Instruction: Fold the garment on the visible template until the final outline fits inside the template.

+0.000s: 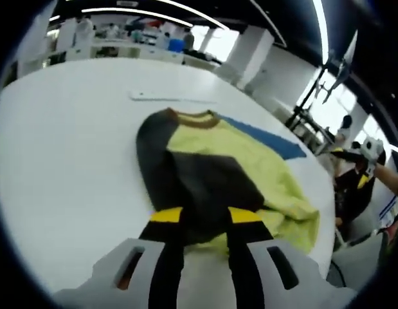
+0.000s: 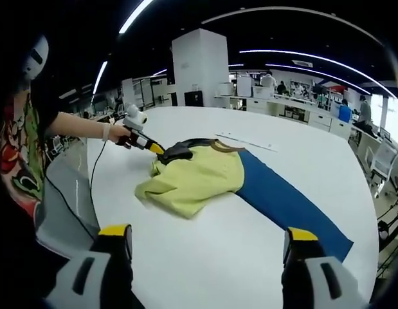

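Left gripper [image 1: 205, 222] pinching dark sleeve [image 1: 199, 187] of shirt [image 2: 192, 177]; right gripper [image 2: 208, 241] spread wide, hovering near; shirt half bunched on blue template [image 2: 289, 203] on table [image 2: 205, 251]; imo drag sleeve low, flat, don't overshoot edge

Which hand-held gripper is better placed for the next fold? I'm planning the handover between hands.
Probably the left hand-held gripper: its jaws are closed on the dark sleeve of the yellow shirt, ready to carry it across. The right hand-held gripper hangs open, apart from the shirt and the blue template.
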A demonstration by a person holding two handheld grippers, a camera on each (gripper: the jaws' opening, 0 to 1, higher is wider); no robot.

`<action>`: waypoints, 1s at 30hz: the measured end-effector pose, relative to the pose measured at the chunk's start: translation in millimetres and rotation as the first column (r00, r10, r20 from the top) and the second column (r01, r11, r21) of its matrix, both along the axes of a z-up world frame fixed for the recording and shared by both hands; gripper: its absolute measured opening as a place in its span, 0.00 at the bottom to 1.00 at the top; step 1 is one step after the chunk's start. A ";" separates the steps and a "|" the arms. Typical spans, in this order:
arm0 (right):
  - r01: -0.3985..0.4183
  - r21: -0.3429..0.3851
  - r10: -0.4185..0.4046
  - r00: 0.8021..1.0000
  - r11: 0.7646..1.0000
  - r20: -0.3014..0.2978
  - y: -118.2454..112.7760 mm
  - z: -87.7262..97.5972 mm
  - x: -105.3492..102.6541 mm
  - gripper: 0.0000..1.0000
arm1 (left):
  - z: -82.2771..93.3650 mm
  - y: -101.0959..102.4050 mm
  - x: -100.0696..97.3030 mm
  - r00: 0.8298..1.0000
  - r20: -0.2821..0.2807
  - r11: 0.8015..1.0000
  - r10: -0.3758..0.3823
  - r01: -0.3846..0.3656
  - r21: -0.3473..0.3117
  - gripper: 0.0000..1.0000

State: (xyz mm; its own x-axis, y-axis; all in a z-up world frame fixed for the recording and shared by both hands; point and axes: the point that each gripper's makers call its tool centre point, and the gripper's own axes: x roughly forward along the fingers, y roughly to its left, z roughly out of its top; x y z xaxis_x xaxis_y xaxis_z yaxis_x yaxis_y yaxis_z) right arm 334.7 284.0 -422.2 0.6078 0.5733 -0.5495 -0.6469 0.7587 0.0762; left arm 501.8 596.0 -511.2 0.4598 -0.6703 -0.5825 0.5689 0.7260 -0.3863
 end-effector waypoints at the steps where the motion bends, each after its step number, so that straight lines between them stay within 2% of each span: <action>1: 0.001 -0.001 -0.001 1.000 1.000 -0.002 -0.2 -0.2 -0.1 0.98 | -1.1 0.4 1.1 1.000 -0.006 1.000 0.009 -0.009 -0.003 0.17; 5: 0.001 -0.012 -0.001 1.000 1.000 -0.005 -1.5 -0.7 -0.8 0.98 | -2.7 1.5 2.7 0.999 -0.023 0.999 0.030 -0.030 -0.018 0.11; 8: 0.002 -0.009 -0.002 1.000 1.000 -0.003 -1.4 -0.2 -0.3 0.98 | -3.7 2.6 2.6 0.999 -0.028 0.999 0.037 -0.037 -0.021 0.00; 10: 0.001 -0.009 -0.001 1.000 1.000 -0.002 -1.0 0.3 0.0 0.98 | -3.5 2.4 1.5 0.998 -0.047 0.998 0.049 -0.051 -0.035 0.00; 15: -0.001 -0.003 0.001 1.000 1.000 0.001 1.1 1.6 0.3 0.98 | 5.4 4.8 -1.9 0.997 -0.046 0.997 0.057 -0.060 -0.053 0.00; 22: -0.010 -0.003 0.010 1.000 1.000 0.014 4.1 5.6 1.5 0.98 | 29.7 8.9 -11.3 0.998 -0.038 0.994 0.041 -0.045 -0.096 0.00; 27: -0.013 -0.002 0.013 1.000 1.000 0.022 5.3 8.5 3.0 0.98 | 44.5 21.2 -21.1 0.999 -0.020 0.993 0.042 -0.044 -0.107 0.00; 30: -0.019 -0.002 0.019 1.000 1.000 0.024 7.6 8.9 3.3 0.98 | 51.4 32.2 -25.5 0.998 -0.021 0.990 0.067 -0.069 -0.122 0.00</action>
State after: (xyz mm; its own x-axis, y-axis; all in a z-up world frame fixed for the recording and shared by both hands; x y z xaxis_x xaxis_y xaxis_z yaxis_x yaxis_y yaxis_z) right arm 337.9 291.6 -413.4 0.6103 0.5838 -0.5355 -0.6626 0.7467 0.0589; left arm 476.3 628.2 -459.8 0.4972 -0.7046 -0.5062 0.5125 0.7093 -0.4840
